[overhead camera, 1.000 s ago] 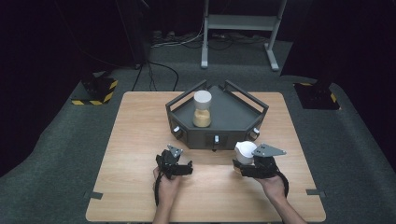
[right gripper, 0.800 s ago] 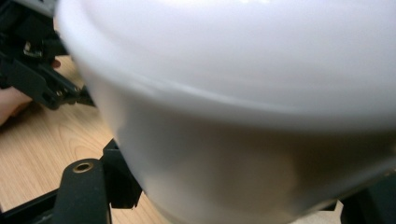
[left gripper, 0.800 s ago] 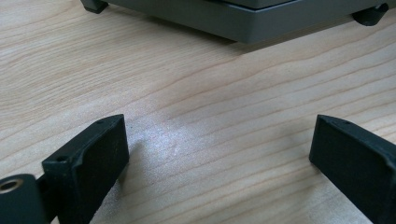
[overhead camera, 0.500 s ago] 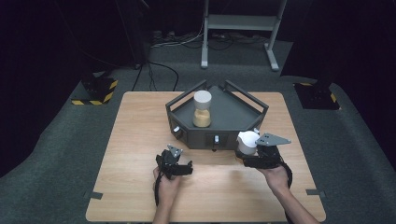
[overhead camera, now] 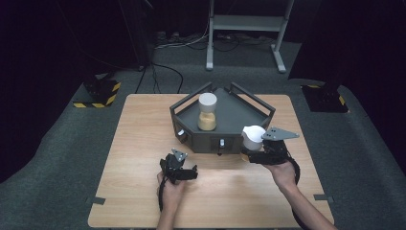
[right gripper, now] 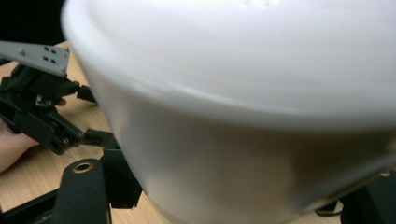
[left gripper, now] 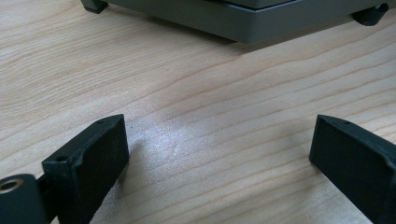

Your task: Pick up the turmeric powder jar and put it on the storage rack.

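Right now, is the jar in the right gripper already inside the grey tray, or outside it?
Outside. In the high view the right gripper holds the white-lidded jar at the grey tray's front right corner, over the table.

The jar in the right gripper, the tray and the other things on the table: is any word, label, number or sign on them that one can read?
No readable text in any view.
Jar in the right gripper: plain white lid, no label to be seen.
Second jar on the tray: no label to be seen.
Tray front: small pale spots, too small to read.
Floor blocks: yellow-black hazard stripes, no words.
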Available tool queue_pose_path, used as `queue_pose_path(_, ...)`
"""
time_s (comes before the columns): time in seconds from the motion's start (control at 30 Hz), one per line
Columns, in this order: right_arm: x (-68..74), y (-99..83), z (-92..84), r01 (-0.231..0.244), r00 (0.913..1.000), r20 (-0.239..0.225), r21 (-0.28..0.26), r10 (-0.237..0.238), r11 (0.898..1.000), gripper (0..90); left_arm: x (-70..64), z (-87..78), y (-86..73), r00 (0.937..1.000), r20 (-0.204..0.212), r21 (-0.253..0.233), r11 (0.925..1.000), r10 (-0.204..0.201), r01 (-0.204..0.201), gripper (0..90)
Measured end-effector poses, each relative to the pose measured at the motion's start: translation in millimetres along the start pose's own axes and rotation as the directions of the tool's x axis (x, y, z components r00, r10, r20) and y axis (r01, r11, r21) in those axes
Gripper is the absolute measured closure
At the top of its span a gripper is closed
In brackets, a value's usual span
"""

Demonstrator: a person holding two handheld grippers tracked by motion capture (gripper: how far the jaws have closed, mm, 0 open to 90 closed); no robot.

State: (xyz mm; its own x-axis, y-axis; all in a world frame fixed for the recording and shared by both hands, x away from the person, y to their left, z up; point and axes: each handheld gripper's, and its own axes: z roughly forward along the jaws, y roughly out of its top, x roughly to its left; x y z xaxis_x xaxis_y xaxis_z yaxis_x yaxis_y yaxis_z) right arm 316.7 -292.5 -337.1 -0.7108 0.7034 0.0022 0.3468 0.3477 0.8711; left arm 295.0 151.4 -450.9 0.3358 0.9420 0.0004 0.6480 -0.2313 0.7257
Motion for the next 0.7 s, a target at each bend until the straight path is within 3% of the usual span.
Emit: queue_pose_path(0.7,-10.5,36.2,5.1,-0.026,0.9996,0.009,-0.036,0.027,0.999,30.1,0.0,0.0,0.0,1.0000,0.000,0.000,1.0000,0.000,0.000,4.6)
